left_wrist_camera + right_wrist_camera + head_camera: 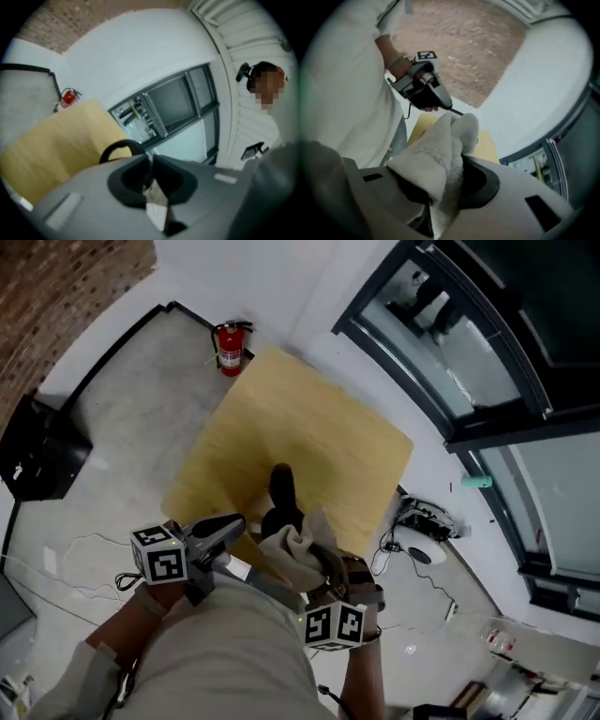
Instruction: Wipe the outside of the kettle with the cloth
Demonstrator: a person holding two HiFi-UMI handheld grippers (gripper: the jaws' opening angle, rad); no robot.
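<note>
Head view: black kettle (281, 493) at near edge of tabletop (319, 418). Left gripper view: left gripper (150, 158) pinched shut on kettle handle (117, 146), likely steadying it. Right gripper view: right gripper (452, 157) clamps white cloth (436, 154), ready to wipe.

The kettle (281, 491) is sitting mostly hidden behind the cloth (298, 545) bunched ahead of the right claw (323, 570); beyond the left claw (150, 160) only its handle (119, 146) is showing; a pale scrap (157, 204) between those jaws is blurring past naming.
</note>
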